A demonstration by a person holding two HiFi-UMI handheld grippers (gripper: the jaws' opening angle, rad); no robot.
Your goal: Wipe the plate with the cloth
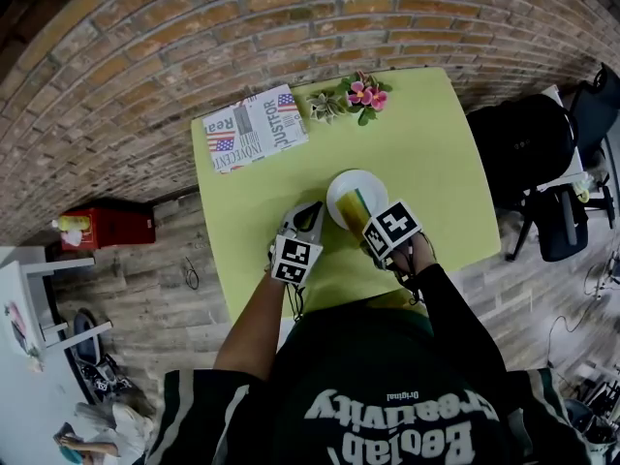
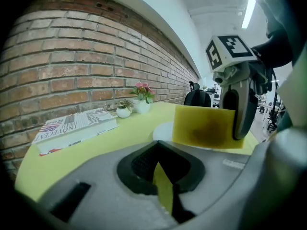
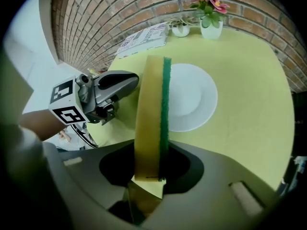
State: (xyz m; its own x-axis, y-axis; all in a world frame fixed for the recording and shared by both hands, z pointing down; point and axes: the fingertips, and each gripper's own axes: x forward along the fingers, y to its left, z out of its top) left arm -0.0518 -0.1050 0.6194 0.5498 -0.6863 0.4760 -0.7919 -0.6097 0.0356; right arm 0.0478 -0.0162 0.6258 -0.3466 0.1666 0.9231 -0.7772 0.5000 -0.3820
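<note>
Cloth (image 1: 360, 204) at the plate (image 1: 347, 184)
Right gripper (image 1: 371, 223) grasps cloth over plate's rim; left gripper (image 1: 310, 213), clenched empty, beside the plate.

- A brick wall (image 1: 116, 76) is seen behind the yellow-green table (image 1: 436, 163).
- The floor (image 1: 145, 279) is laid with grey planks.
- A black chair (image 1: 562, 226) is set at right.
- A ceiling strip light (image 2: 248, 11) is lit.
</note>
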